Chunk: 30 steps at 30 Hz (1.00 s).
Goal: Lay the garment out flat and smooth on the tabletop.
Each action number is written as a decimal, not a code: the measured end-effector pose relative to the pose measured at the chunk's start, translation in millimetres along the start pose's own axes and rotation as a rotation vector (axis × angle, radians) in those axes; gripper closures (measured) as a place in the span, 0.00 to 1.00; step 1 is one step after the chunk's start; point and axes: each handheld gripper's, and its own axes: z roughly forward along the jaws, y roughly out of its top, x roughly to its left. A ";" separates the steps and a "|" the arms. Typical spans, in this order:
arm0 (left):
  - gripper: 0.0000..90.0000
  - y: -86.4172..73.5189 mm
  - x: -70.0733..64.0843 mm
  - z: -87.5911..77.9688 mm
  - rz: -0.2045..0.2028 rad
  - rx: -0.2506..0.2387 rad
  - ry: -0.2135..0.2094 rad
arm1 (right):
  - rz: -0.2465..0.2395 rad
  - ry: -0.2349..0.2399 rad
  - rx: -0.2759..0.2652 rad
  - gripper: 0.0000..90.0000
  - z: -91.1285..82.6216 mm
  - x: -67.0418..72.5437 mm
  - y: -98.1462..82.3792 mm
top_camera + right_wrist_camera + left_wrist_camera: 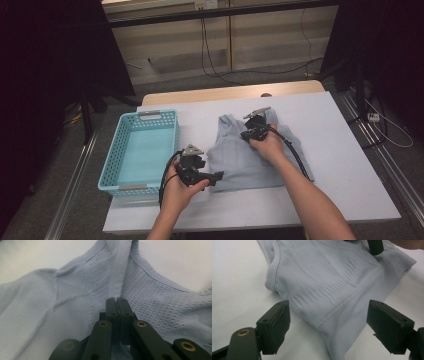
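While lying flat on the white table top (330,165), the pale blue knitted top (240,157) is occupying the middle of the surface, its ribbed hem pointing toward the person and its neckline and straps toward the far edge. Its left border is sitting near the turquoise plastic basket (140,150) without touching it; its right border is leaving a broad stretch of bare table out to the right edge. Bare surface is also running along the near edge, in front of the hem, and behind the straps up to the wooden strip (235,93) at the far side.

Right gripper (248,134): resting on the upper part of the garment, just below the neckline, jaws pressed together; in the right gripper view the pads are meeting on the mesh panel (150,302) beside the ribbed strap band (120,272), and whether any cloth is caught between them is not clear.

Left gripper (219,177): hovering at the lower left corner of the garment, jaws spread wide; in the left gripper view the ribbed hem corner (332,325) is lying between the two pads (277,325), neither one touching it.

Basket: standing empty, long side parallel to the table's left edge, close to that edge.

Markings: no brand, label or legible writing is showing on garment, basket or grippers.
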 end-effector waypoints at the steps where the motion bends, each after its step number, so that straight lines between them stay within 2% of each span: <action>1: 0.22 0.0 0.1 -0.4 -0.002 -0.002 0.002 | 0.013 -0.013 -0.016 1.00 -1.9 -2.0 0.7; 3: 0.22 0.0 0.1 -1.1 -0.001 -0.005 0.001 | 0.034 -0.041 -0.024 1.00 -5.0 -8.5 1.1; 5: 0.22 0.2 -1.1 -1.0 -0.002 -0.010 -0.001 | 0.033 -0.044 0.018 1.00 -3.8 -12.8 -2.0; 9: 0.22 -0.4 -0.5 0.0 0.001 0.001 -0.001 | -0.027 -0.070 0.029 1.00 -4.2 -8.4 -2.2; 14: 0.22 0.2 -1.2 -2.2 -0.001 -0.012 0.000 | -0.022 -0.071 0.025 0.99 -3.6 -7.6 -3.5; 19: 0.22 1.0 -0.7 -3.5 -0.002 -0.015 -0.003 | -0.024 -0.074 0.024 0.86 -3.6 -5.1 -2.6; 25: 0.22 -0.2 0.4 -1.8 -0.004 -0.005 -0.011 | -0.013 -0.068 -0.033 0.66 -8.7 -0.7 2.7; 30: 0.22 0.5 -0.5 -2.4 -0.006 -0.010 -0.008 | 0.025 -0.030 -0.079 0.60 -15.1 1.3 10.1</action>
